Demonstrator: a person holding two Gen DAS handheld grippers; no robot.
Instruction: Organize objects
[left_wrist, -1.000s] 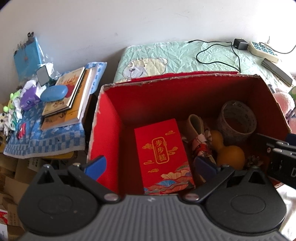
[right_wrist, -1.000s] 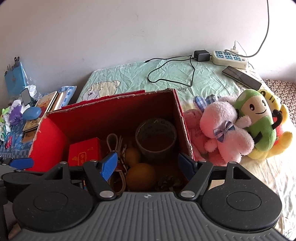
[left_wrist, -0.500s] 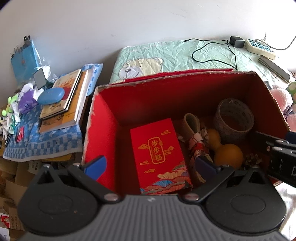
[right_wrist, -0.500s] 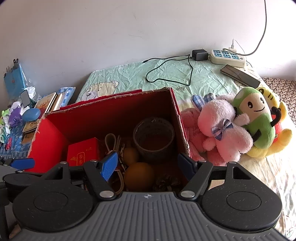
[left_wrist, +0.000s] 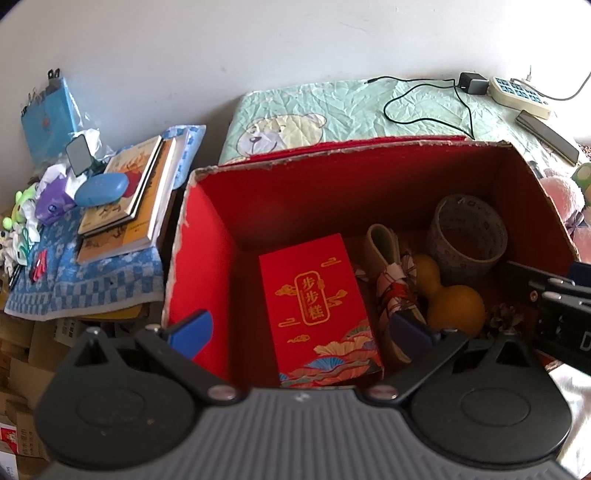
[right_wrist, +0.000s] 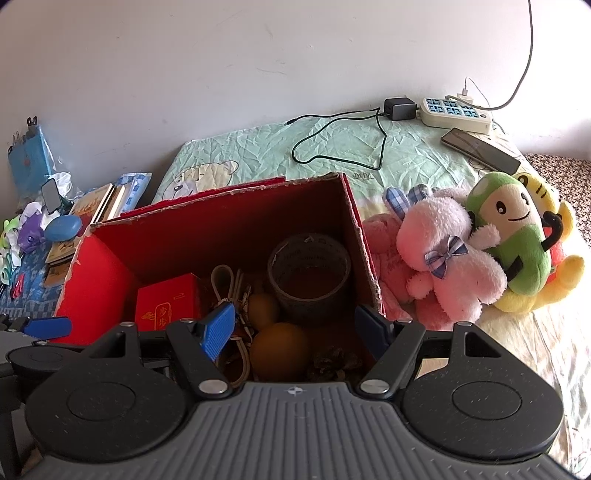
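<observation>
Bed (right_wrist: 332, 147) with a crumpled green bear-print sheet against a white wall (right_wrist: 221, 55). Red box (right_wrist: 92, 273) sits at the bed's near left edge, holding a red packet (left_wrist: 317, 295), gourd (left_wrist: 456, 306) and tape roll (left_wrist: 467, 236). Plush toys (right_wrist: 454, 266) touch the box's right wall. Power strip (right_wrist: 456, 114) at the far right corner. Left gripper (left_wrist: 299, 332) and right gripper (right_wrist: 295, 325) both spread, empty, over the box's near edge.

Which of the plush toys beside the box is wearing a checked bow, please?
The pale pink plush, lying nearest the red box. It has a blue checked bow on its chest; the green plush and yellow plush have none.
</observation>
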